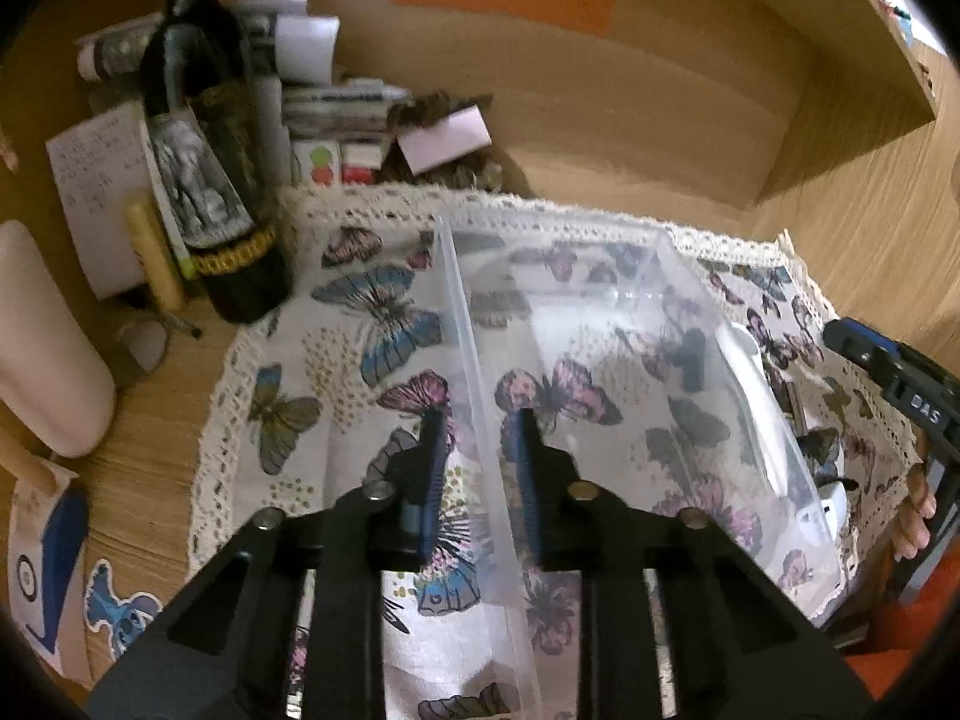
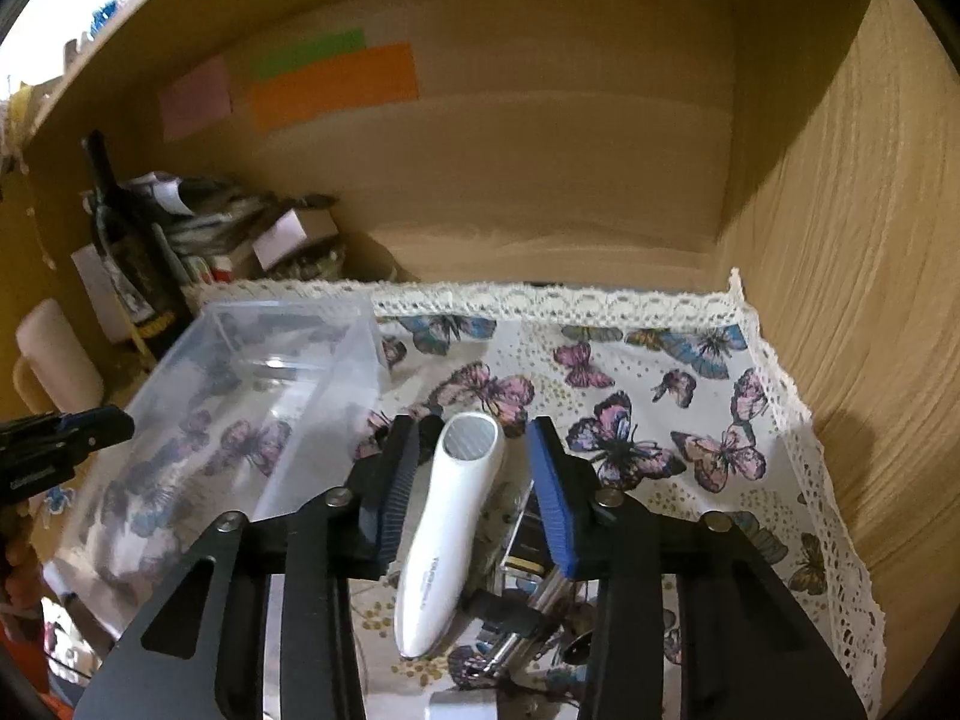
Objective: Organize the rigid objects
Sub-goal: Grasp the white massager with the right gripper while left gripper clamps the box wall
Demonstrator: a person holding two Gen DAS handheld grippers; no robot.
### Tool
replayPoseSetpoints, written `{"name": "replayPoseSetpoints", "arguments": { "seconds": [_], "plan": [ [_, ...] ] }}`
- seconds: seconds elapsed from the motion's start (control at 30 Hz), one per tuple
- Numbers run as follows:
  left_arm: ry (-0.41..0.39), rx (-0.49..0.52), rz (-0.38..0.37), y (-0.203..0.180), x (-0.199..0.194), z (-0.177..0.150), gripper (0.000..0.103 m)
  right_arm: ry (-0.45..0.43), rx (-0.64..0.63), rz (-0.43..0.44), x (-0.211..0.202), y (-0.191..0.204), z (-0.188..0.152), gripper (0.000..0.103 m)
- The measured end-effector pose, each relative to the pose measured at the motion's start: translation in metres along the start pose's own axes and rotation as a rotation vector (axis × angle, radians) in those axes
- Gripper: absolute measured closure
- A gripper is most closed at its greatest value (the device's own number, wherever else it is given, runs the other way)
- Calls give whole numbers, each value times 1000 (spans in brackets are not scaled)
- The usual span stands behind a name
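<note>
A clear plastic container (image 1: pixel 600 312) stands on a butterfly-print cloth (image 1: pixel 336 372). My left gripper (image 1: pixel 480 438) straddles the container's left wall, one finger outside and one inside, and is shut on that wall. In the right wrist view the same container (image 2: pixel 252 372) sits at the left. A white handheld device (image 2: pixel 450 516) lies on the cloth beside it, pointing away. My right gripper (image 2: pixel 477 429) is open around the device; a gap shows at the right pad. Through the container's wall in the left wrist view, the device (image 1: pixel 756 396) shows as a pale shape.
A dark bottle (image 1: pixel 204 180), a white cylinder (image 1: pixel 42 348) and stacked boxes and papers (image 1: pixel 336 108) crowd the back left. A metal object (image 2: pixel 528 552) lies under the device. Wooden shelf walls (image 2: pixel 840 300) close the back and right. A hand (image 1: pixel 912 516) shows at the right edge.
</note>
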State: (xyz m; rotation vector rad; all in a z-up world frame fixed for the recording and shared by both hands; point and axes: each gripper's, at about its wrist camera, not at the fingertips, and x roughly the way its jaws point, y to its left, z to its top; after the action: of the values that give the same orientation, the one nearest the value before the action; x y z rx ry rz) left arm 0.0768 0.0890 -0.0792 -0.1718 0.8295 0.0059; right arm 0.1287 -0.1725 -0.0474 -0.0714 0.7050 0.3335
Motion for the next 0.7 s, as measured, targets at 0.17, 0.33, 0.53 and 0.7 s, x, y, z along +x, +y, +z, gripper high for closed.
{"name": "replayPoseSetpoints", "arguments": {
  "seconds": [0.17,0.33,0.53,0.7],
  "plan": [
    [22,0,-24,0,7,-2,92,100,-11,13,27,1,-2,69],
    [14,4,-35,1,7,-3,92,194,-44,22,51,7,-7,69],
    [4,-2,-56,5,8,-2,91,297,-66,17,76,9,-14,69],
    [0,-7,-70,7,7,-3,91,343,-58,39,89,7,-16,69]
  ]
}}
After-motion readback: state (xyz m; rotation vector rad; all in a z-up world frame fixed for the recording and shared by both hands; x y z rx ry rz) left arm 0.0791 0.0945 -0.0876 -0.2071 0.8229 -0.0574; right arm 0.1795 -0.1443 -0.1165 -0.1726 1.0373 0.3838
